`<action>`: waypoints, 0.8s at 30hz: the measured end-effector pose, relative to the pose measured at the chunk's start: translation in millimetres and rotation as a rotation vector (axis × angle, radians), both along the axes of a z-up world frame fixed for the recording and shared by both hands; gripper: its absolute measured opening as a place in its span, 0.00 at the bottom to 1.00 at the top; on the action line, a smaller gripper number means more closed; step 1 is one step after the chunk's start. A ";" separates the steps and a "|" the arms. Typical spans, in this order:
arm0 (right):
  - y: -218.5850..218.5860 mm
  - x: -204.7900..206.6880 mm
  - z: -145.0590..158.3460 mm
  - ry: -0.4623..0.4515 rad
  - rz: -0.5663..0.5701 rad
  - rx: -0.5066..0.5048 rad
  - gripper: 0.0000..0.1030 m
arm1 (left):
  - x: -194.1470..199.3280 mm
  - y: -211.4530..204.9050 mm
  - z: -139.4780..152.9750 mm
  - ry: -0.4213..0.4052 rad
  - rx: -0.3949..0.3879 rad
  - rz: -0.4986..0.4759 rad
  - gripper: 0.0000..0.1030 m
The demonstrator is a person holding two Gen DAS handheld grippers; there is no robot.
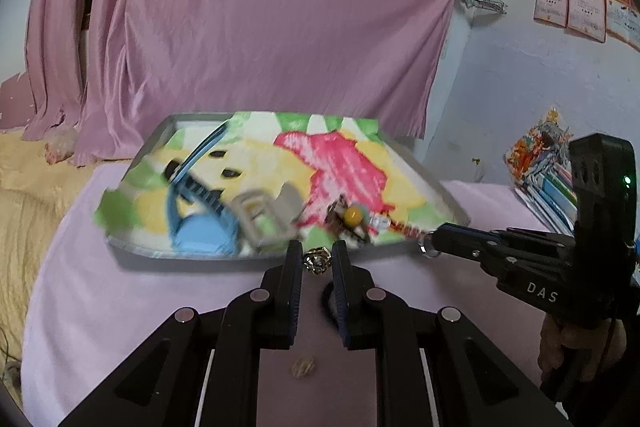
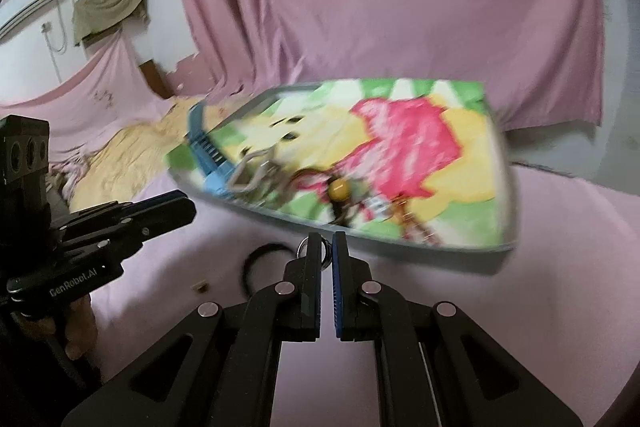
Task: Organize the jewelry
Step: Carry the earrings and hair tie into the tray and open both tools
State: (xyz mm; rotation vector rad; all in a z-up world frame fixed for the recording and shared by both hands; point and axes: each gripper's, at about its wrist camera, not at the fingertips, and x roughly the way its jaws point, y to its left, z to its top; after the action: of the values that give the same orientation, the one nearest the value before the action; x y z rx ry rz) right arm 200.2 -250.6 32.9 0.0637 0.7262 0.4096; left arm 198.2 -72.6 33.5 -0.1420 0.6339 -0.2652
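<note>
A metal tray [image 1: 132,163] lined with a bright cartoon cloth sits on the pink sheet; it also shows in the right wrist view [image 2: 508,183]. On it lie a blue comb [image 1: 200,187], a grey claw clip [image 1: 260,215], a yellow bead piece [image 1: 354,215] and a red chain [image 1: 404,227]. My left gripper [image 1: 317,259] is shut on an ornate ring [image 1: 317,261] just in front of the tray. My right gripper [image 2: 327,247] is shut on a small silver ring [image 2: 326,255], also seen in the left wrist view [image 1: 427,247].
A black hair tie [image 2: 260,263] lies on the sheet by the right gripper, with a small brown object [image 2: 200,287] beside it. A stack of books [image 1: 540,163] stands at the right. A pink curtain hangs behind the tray.
</note>
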 end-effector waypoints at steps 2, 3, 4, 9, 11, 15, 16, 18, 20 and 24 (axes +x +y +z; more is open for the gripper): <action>-10.3 7.3 2.6 -0.008 -0.021 -0.010 0.05 | 9.2 -7.7 0.2 0.005 -0.006 -0.014 0.14; -15.7 12.5 3.1 -0.009 -0.031 -0.013 0.05 | 13.2 -12.4 0.2 0.006 -0.007 -0.022 0.14; -20.0 17.4 3.0 -0.007 -0.038 -0.015 0.05 | 18.6 -18.4 0.5 0.008 -0.005 -0.032 0.14; -32.5 43.6 -4.3 0.025 -0.033 -0.032 0.05 | 44.1 -43.2 -4.2 0.050 0.049 -0.059 0.14; -32.2 52.9 -10.0 0.044 -0.020 -0.040 0.05 | 53.2 -46.9 -7.7 0.075 0.064 -0.057 0.14; -26.0 66.1 -20.2 0.071 0.013 -0.052 0.05 | 68.3 -50.9 -15.5 0.123 0.097 -0.039 0.14; -24.5 67.9 -21.8 0.075 0.018 -0.056 0.05 | 71.8 -51.2 -18.0 0.138 0.101 -0.035 0.14; -22.1 72.0 -25.9 0.088 0.029 -0.057 0.05 | 74.6 -50.8 -21.9 0.158 0.107 -0.030 0.14; -20.5 73.0 -28.9 0.099 0.033 -0.058 0.05 | 77.7 -51.4 -26.2 0.182 0.111 -0.033 0.14; -16.0 74.1 -31.4 0.106 0.035 -0.070 0.05 | 78.3 -53.6 -31.0 0.199 0.116 -0.043 0.14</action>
State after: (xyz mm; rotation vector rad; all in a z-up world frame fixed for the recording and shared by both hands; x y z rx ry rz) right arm 274.3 -266.6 1.4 0.0064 0.8469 0.4164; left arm 276.5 -126.2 2.5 -0.0429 0.8486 -0.2571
